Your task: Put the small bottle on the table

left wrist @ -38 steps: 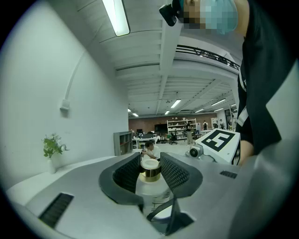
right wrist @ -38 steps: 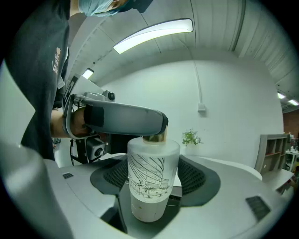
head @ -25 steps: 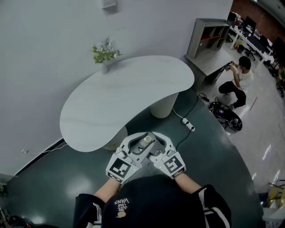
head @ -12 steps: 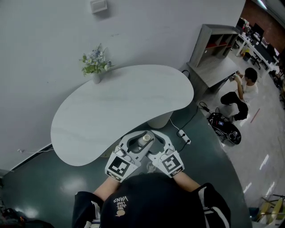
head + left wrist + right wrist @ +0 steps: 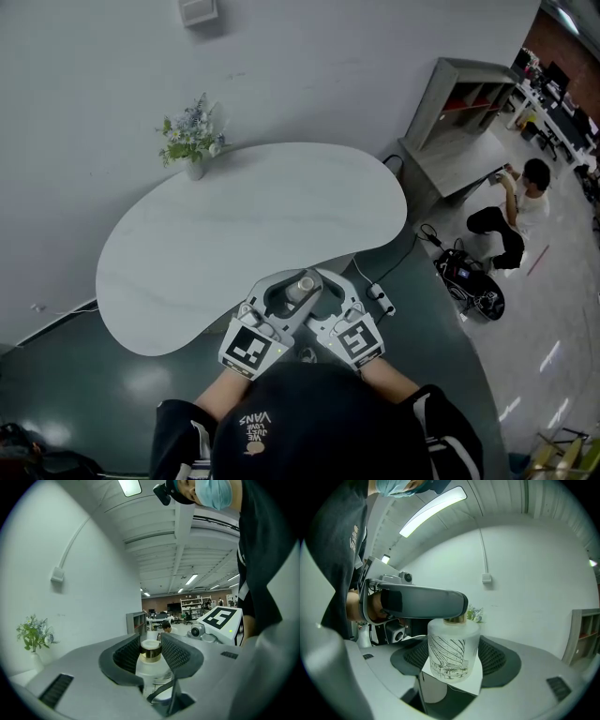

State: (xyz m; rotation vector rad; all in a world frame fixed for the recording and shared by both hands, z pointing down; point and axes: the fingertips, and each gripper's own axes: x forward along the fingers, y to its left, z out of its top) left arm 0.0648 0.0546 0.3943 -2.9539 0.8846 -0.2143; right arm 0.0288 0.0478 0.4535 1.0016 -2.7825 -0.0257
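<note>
While the small bottle (image 5: 302, 286) hangs in the air at the near edge of the desk (image 5: 225, 225), it is lifted and brought close but not yet set down. The left tool (image 5: 151, 642) is closed narrowly on its gold-capped neck, and the right tool (image 5: 453, 654) holds its frosted body with jaws set wide. A flower vase (image 5: 192, 155) stands at the desk's far left, well apart. By my judgement, what remains is to carry the bottle over the top, lower it upright and release it.

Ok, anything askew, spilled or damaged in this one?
Nothing stands out. The small bottle is capped and intact, held by the left gripper and the right gripper near the table; no spill shows.
</note>
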